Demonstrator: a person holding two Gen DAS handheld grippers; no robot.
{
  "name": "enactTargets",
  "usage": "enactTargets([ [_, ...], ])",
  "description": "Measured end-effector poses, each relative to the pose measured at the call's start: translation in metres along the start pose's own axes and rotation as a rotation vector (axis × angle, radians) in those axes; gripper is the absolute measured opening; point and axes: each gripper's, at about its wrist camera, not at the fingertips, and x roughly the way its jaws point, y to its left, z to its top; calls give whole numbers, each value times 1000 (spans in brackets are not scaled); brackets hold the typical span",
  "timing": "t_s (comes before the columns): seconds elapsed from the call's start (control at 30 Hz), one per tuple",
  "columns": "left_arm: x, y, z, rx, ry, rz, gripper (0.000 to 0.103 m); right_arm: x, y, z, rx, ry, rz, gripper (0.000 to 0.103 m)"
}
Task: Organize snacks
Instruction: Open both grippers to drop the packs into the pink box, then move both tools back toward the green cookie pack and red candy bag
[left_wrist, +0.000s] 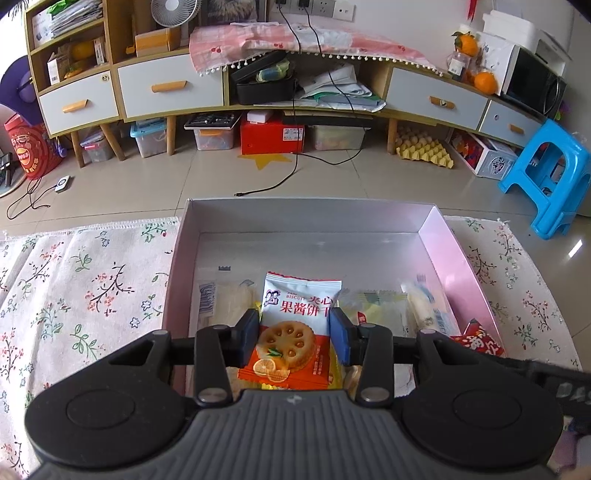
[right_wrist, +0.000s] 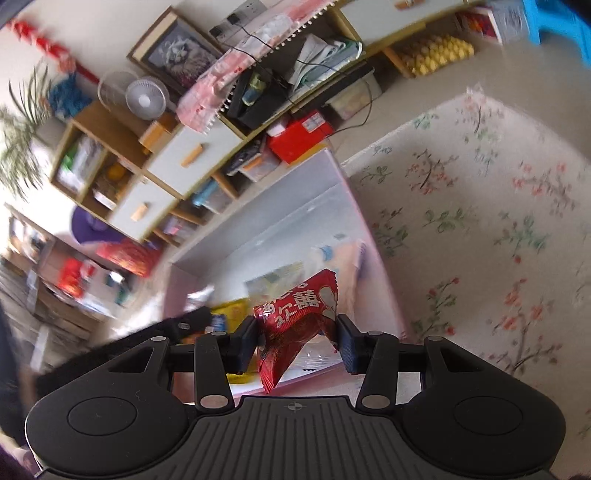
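Left wrist: left tongs (left_wrist: 293, 334) clamp biscuit packet (left_wrist: 295, 325) over box (left_wrist: 458, 254). Right tongs (right_wrist: 297, 338) pinch red packet (right_wrist: 295, 321) by crumpled edge; might slip.

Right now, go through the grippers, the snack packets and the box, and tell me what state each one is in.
left gripper: shut on the biscuit packet
biscuit packet: held upright over the box
right gripper: shut on the red packet
red packet: crumpled between the fingers, lifted
box: open, no lid, several packets lying flat inside
yellow packet: lying flat in the box
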Motion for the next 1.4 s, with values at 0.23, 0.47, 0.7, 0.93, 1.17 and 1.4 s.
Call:
enactTargets([
  [0.23, -7, -4, -2, 41, -21, 3, 61, -7, -7, 3, 51, -24, 39, 63],
  [0.47, -23, -2, -8, 50, -19, 5, 78, -28, -4, 9, 45, -49, 52, 73],
  [0.7, -48, 1, -24, 91, -20, 17, 91, -54, 11, 4, -33, -21, 30, 77],
  [0.93, -75, 5, -46, 113, -13, 39, 98, -81, 22, -8, -94, 10, 51, 82],
  [1.17, -94, 12, -73, 106, 18, 52, 99, -97, 22, -27, -134, 56, 2, 83],
  [1.4, -113, 19, -96, 92, -5, 43, 102, -103, 21, -42, -158, 105, -40, 84],
])
